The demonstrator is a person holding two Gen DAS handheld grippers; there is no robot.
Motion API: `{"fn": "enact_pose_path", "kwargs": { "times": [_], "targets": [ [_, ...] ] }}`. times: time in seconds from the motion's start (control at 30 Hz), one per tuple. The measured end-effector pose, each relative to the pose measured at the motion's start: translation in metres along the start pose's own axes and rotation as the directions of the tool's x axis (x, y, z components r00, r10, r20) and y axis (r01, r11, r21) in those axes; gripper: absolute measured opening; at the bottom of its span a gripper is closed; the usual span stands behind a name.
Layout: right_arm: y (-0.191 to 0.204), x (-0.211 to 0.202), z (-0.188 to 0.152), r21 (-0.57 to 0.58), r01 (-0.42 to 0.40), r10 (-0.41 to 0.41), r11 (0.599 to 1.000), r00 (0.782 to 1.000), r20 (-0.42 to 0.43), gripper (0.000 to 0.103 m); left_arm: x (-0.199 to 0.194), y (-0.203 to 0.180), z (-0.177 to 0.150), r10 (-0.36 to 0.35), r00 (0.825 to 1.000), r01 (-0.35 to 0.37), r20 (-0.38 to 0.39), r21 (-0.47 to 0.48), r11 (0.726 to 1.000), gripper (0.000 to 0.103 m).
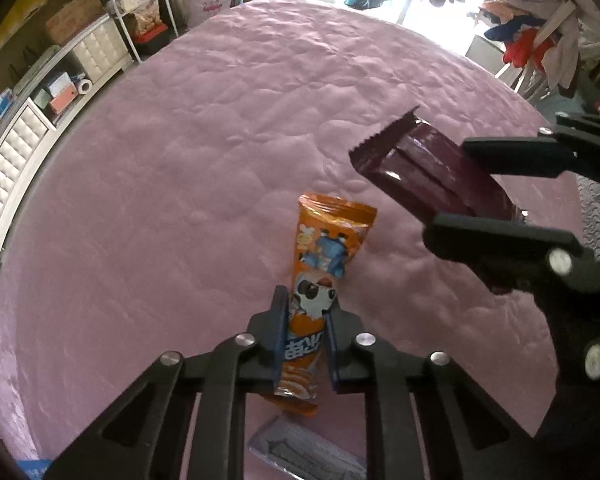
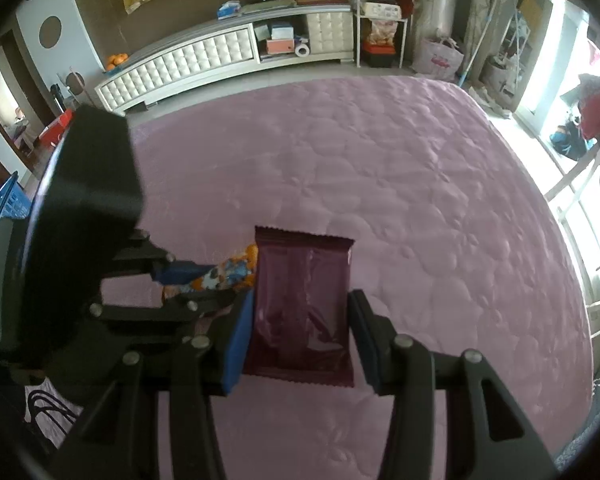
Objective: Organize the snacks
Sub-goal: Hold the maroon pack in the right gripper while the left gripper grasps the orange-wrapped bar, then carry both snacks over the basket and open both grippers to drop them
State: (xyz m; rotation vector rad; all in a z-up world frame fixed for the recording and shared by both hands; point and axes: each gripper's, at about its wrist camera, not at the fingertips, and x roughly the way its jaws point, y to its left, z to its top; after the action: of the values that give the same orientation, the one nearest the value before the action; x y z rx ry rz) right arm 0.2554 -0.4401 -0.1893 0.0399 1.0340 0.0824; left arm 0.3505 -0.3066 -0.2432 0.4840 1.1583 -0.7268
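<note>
Bed [image 1: 180,200]: one, lying under a pink quilted cover with a puckered, stitched surface, filling most of both views.
Cabinet [image 2: 204,60]: one long low unit with white tufted fronts, standing beyond the bed's edge.
Right gripper [image 2: 300,320]: one, black linkage arms with blue pads, its jaws standing partly apart and clamping on the maroon packet by its two side edges.
Left gripper [image 1: 305,334]: one, same black build, its jaws drawn close together and pinching the orange packet near its lower end.
Maroon snack packet [image 2: 302,304]: one, flat, rectangular, glossy foil with zigzag-cut ends, hanging above the bed in the right jaws.
Orange snack packet [image 1: 320,260]: one, long, narrow, shiny wrapper printed with cartoon figures, pointing away between the left jaws, its far end over the bed; touching it or not cannot be told.
Grey wrapper [image 1: 300,452]: one, flat, lying on the cover below the left gripper, partly hidden.
</note>
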Motion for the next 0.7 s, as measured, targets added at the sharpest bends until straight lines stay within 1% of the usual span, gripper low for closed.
{"fn": "enact_pose_path", "kwargs": {
  "times": [0.07, 0.17, 0.23, 0.3, 0.37, 0.53, 0.7],
  "targets": [
    [0.004, -0.003, 0.001, -0.006, -0.008, 0.008, 1.000, 1.000, 0.013, 0.053, -0.006, 0.002, -0.006, 0.024, 1.000, -0.024, 0.008, -0.025, 0.999, 0.013],
    [0.008, -0.009, 0.003, -0.017, -0.013, 0.014, 1.000, 0.999, 0.034, 0.053, -0.019, 0.009, -0.011, 0.039, 0.999, -0.037, 0.025, -0.054, 0.998, 0.013],
    [0.011, -0.010, 0.006, -0.012, 0.012, -0.011, 1.000, 0.999, 0.036, 0.053, -0.031, 0.015, -0.017, 0.032, 0.998, -0.027, 0.049, -0.086, 0.996, 0.013],
    [0.016, -0.015, 0.010, -0.020, 0.022, -0.021, 1.000, 0.998, 0.051, 0.052, -0.041, 0.021, -0.023, 0.058, 0.996, -0.051, 0.063, -0.114, 0.992, 0.013],
    [0.022, -0.024, 0.014, -0.019, -0.004, 0.006, 1.000, 0.997, 0.073, 0.053, -0.056, 0.026, -0.031, 0.075, 0.994, -0.063, 0.084, -0.145, 0.987, 0.013],
    [0.047, -0.043, 0.021, -0.080, -0.025, 0.032, 0.997, 0.995, 0.097, 0.052, -0.101, 0.036, -0.050, 0.121, 0.982, -0.090, 0.145, -0.202, 0.975, 0.013],
    [0.083, -0.076, 0.023, -0.133, -0.052, 0.070, 0.990, 0.989, 0.131, 0.052, -0.157, 0.041, -0.075, 0.188, 0.961, -0.136, 0.201, -0.249, 0.959, 0.013]
  ]
}}
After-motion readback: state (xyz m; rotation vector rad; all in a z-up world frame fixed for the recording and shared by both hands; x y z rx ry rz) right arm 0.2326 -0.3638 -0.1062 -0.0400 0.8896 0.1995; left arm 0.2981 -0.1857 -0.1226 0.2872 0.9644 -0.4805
